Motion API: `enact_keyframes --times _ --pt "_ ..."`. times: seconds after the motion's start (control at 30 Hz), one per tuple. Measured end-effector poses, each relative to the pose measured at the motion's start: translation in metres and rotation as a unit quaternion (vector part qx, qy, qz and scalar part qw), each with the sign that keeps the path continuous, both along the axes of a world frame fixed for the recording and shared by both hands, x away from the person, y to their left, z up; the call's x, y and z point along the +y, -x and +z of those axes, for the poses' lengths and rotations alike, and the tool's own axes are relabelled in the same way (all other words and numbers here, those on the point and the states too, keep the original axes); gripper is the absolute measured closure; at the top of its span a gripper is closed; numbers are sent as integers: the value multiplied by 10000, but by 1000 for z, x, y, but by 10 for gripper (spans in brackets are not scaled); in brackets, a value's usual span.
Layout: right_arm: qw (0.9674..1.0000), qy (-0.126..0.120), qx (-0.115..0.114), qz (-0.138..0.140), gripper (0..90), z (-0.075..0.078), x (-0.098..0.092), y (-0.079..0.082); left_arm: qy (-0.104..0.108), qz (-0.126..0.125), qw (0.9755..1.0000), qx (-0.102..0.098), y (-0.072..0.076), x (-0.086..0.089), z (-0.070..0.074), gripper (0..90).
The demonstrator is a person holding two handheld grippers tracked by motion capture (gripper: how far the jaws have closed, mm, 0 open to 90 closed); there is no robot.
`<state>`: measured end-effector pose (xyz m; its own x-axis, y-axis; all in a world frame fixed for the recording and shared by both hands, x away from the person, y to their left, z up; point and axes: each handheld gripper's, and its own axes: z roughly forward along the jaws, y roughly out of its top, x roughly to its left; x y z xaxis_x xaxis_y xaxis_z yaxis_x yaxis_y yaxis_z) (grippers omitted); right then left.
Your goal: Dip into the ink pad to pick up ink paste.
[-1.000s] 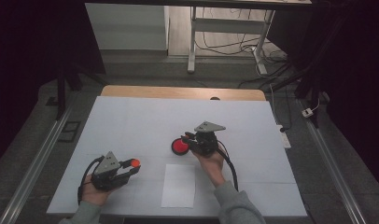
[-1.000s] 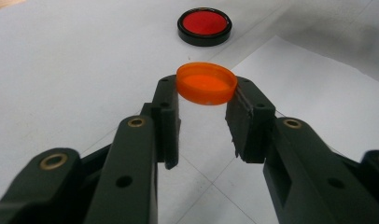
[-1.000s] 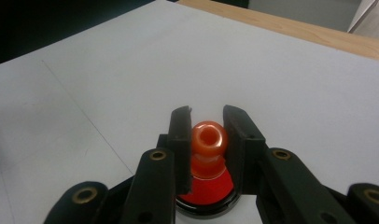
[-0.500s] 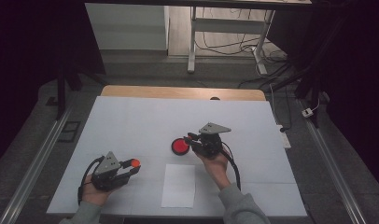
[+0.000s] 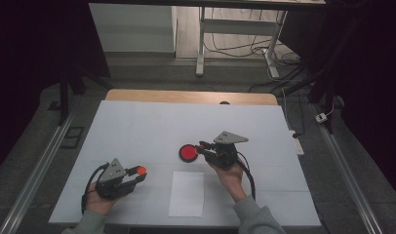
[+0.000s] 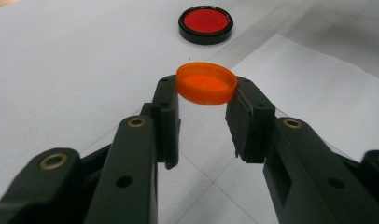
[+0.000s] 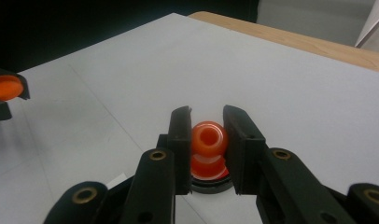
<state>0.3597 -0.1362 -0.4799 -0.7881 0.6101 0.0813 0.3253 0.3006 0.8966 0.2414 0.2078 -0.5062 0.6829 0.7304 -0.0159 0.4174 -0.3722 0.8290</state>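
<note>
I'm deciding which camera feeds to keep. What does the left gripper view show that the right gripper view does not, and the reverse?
Left gripper view alone: the sheet of paper beyond the jaws, and the whole red disc lying open on the table.

Right gripper view alone: an orange ring clamped by the right gripper, held just above the disc, and the table's wooden far edge.

Both: the orange cap held in the left gripper, the red disc, and the white tabletop.
</note>
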Motion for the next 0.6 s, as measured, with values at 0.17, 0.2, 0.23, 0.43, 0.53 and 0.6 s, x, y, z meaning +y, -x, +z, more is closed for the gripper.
enact_keyframes --times 0.17,0.2,0.23,0.43,0.53,0.6 --pt "10000 -25 -37 79 725 1 -3 6 -1 -14 10000 3 0 -1 0 653" --pt "9999 -25 -50 99 725 1 -3 7 -2 -13 10000 3 0 -1 0 653" --pt "9999 -28 -42 123 725 1 -4 9 -2 -15 10000 3 0 -1 0 653" --pt "9998 -72 -78 195 725 2 -9 17 -4 -16 10000 4 0 -1 0 654" --pt "9996 -95 -104 245 725 3 -11 21 -5 -15 10000 5 -1 -1 0 654" --pt "9994 -115 -125 293 725 4 -13 24 -4 -12 10000 5 -1 -1 0 654"
